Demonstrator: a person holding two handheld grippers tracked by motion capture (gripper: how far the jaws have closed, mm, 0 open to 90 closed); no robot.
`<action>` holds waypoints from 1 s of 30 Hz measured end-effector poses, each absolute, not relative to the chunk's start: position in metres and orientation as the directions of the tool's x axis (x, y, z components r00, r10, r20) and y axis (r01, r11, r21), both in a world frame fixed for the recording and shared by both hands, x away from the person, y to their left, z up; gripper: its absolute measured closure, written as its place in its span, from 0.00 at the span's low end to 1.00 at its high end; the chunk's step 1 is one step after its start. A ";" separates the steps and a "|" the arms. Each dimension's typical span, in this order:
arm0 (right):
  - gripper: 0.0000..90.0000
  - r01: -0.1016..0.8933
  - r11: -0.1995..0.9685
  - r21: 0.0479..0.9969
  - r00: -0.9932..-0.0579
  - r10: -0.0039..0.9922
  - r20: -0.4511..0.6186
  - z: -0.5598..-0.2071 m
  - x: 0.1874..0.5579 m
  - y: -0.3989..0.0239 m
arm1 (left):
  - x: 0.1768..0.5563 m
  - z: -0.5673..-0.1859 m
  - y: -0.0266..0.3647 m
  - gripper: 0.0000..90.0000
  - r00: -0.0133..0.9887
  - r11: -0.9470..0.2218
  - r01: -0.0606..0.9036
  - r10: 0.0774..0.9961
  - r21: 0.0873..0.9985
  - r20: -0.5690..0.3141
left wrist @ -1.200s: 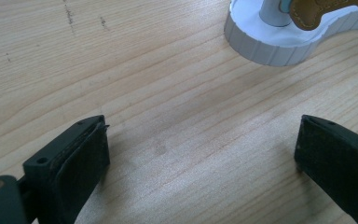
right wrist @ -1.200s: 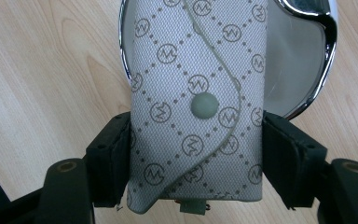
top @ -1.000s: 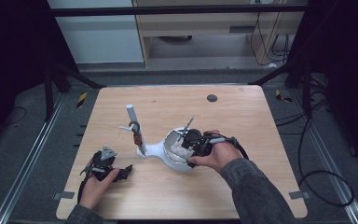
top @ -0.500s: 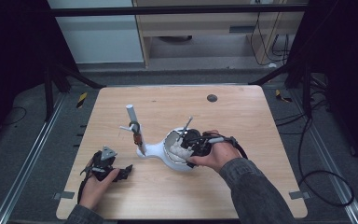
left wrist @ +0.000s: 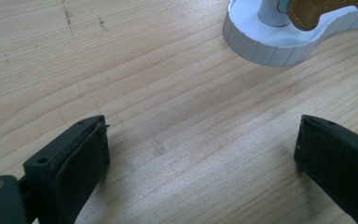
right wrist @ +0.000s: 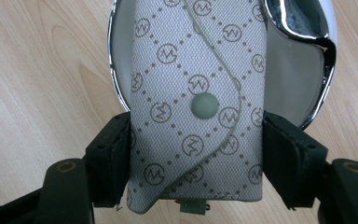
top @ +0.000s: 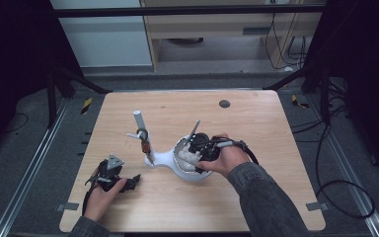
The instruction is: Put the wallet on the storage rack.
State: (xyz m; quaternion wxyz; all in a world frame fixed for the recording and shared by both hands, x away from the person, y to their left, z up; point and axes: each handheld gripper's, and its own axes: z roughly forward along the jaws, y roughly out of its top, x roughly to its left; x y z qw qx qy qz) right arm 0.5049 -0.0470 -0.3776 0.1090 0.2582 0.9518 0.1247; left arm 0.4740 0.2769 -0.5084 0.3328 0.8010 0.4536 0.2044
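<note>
the right gripper (right wrist: 196, 154) pinches a grey fabric key pouch printed with a diamond monogram pattern and closed by a round snap button (right wrist: 198, 100), its two black jaws pressed against the pouch's left and right edges. the pouch hangs over the shallow round chrome-rimmed dish (right wrist: 314, 84) of a white plastic stand (top: 170, 160); in the high view the right gripper (top: 202, 148) sits directly over that dish, near the middle of the table. the step in hand looks like either setting the pouch down into the dish or lifting it out; the pictures alone do not settle which. if it is going in, the next move calls for lowering the pouch until it rests flat inside the rim, then spreading the jaws without dragging it back out. the stand also carries a white upright post (top: 139, 121) with a brown leather tag (left wrist: 328, 9) hanging on it. the left gripper (left wrist: 200, 154) rests low over the wood at the near left, its jaws spread wide with nothing between them, the stand's ribbed white base (left wrist: 265, 49) just ahead. the surface is a pale wooden tabletop (top: 266, 123) with a small dark round hole (top: 224, 103) near its far edge. around it lie dark floor, metal rails, black frame legs, trailing cables, and a light cabinet behind.
</note>
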 end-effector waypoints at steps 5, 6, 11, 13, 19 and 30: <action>0.34 0.471 0.831 0.296 -0.837 0.527 -0.146 -0.380 0.507 -0.046 | 0.474 -0.508 0.277 0.03 0.505 -0.367 0.591 0.863 0.718 0.026; 0.34 0.471 0.830 0.298 -0.837 0.527 -0.145 -0.380 0.508 -0.046 | 0.474 -0.508 0.277 0.03 0.506 -0.368 0.590 0.862 0.719 0.026; 0.34 0.470 0.831 0.297 -0.837 0.527 -0.150 -0.382 0.510 -0.045 | 0.474 -0.508 0.277 0.03 0.506 -0.368 0.590 0.862 0.719 0.026; 0.34 0.475 0.829 0.295 -0.836 0.530 -0.146 -0.383 0.510 -0.045 | 0.474 -0.508 0.277 0.03 0.506 -0.368 0.590 0.862 0.719 0.026; 0.34 0.480 0.827 0.293 -0.833 0.534 -0.141 -0.385 0.512 -0.046 | 0.474 -0.508 0.277 0.03 0.505 -0.368 0.590 0.863 0.719 0.027; 0.34 0.480 0.826 0.295 -0.835 0.533 -0.136 -0.387 0.514 -0.045 | 0.474 -0.508 0.277 0.03 0.506 -0.368 0.590 0.862 0.719 0.027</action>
